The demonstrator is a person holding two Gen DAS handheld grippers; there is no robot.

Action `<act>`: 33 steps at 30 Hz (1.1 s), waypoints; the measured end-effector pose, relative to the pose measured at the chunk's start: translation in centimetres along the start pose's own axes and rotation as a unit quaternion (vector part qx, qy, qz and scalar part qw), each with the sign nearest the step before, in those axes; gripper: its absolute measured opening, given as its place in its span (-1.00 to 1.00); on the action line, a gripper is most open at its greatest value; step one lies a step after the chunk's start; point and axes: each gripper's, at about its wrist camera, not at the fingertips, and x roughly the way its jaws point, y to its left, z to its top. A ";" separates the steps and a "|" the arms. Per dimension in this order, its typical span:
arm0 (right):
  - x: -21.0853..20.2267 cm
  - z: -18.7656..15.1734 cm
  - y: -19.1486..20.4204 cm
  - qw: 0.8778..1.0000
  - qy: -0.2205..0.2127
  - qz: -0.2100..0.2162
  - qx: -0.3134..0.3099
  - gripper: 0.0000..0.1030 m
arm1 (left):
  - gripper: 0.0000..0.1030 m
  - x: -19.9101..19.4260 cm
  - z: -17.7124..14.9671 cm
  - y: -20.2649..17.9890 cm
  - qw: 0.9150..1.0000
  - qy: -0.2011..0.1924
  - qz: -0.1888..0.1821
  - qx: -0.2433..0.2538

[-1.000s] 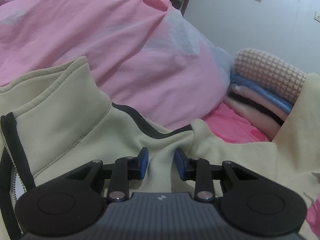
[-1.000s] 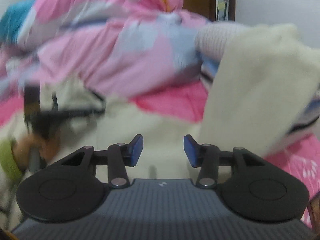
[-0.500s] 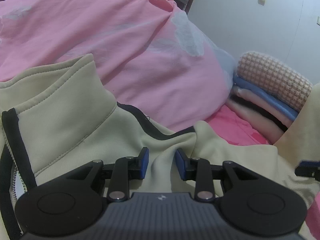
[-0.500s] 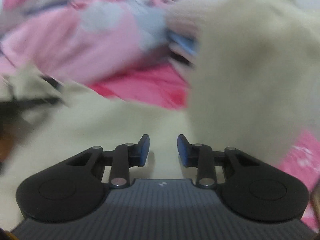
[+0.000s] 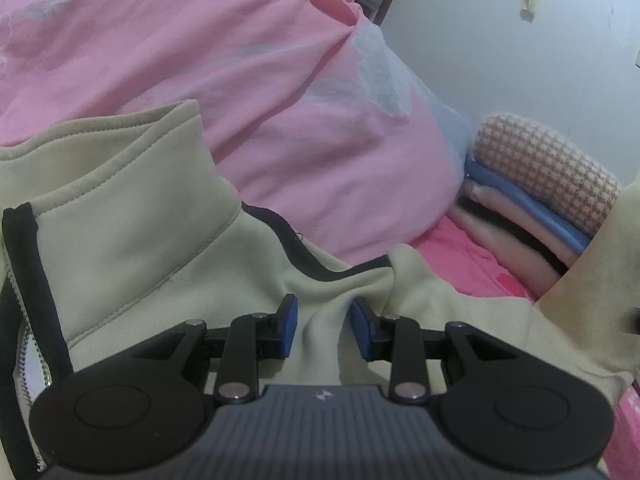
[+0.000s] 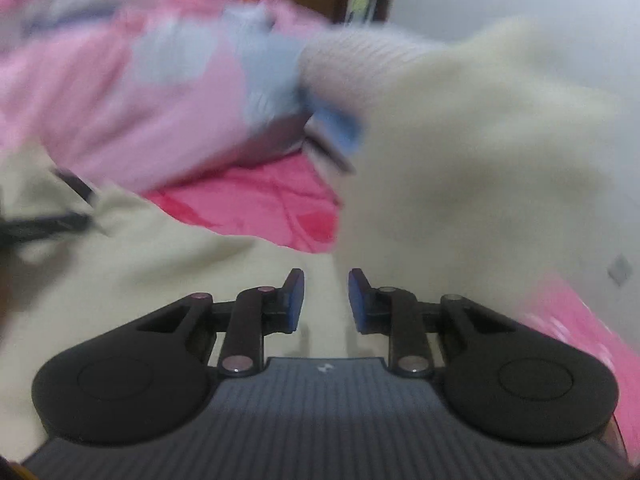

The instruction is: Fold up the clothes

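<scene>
A cream zip jacket (image 5: 140,240) with black trim lies on the bed, its collar (image 5: 120,160) standing up at the left. My left gripper (image 5: 324,320) rests on the shoulder area, shut on a raised ridge of jacket cloth between its blue pads. In the blurred right wrist view, my right gripper (image 6: 326,300) sits over the cream jacket (image 6: 160,280) with its jaws narrow and cloth between them. A sleeve (image 6: 480,160) of the jacket rises steeply just to its right. The same raised sleeve (image 5: 592,280) fills the right edge of the left wrist view.
A bulky pink duvet (image 5: 200,60) is heaped right behind the jacket. Against the white wall (image 5: 520,60) at the right stands a folded stack of clothes (image 5: 520,216) topped by a knit piece (image 5: 540,160). A bright pink sheet (image 5: 472,256) covers the bed.
My right gripper's jaws have narrowed from wide open onto the cream cloth while it moved closer to the raised sleeve. The left gripper keeps its hold and has barely shifted.
</scene>
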 end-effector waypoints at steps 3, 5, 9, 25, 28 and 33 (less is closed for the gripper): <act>-11.2 -1.2 -3.9 0.997 -0.047 -0.054 0.008 -0.56 | -0.39 -0.3 0.1 0.6 1.000 -0.002 -0.014 -0.020; -18.4 -2.1 -5.8 0.991 -0.074 -0.113 -0.011 -0.53 | -0.28 -1.1 0.5 0.5 1.000 -0.018 -0.008 -0.019; -27.6 -4.2 -7.2 0.982 -0.086 -0.161 -0.051 -0.52 | -0.27 -3.7 1.8 -0.9 0.999 -0.036 0.013 0.001; -11.5 -17.3 2.3 0.987 -0.015 0.135 -0.090 -0.53 | -0.21 -13.7 -10.4 -16.4 0.963 0.058 -0.028 0.262; -10.0 -17.8 3.2 0.982 -0.023 0.137 -0.131 -0.57 | -0.21 -11.2 -12.1 -18.4 0.951 0.078 -0.025 0.299; -9.1 -18.5 1.5 0.985 -0.035 0.131 -0.111 -0.58 | -0.43 -8.8 -13.9 -20.9 0.931 0.073 -0.015 0.358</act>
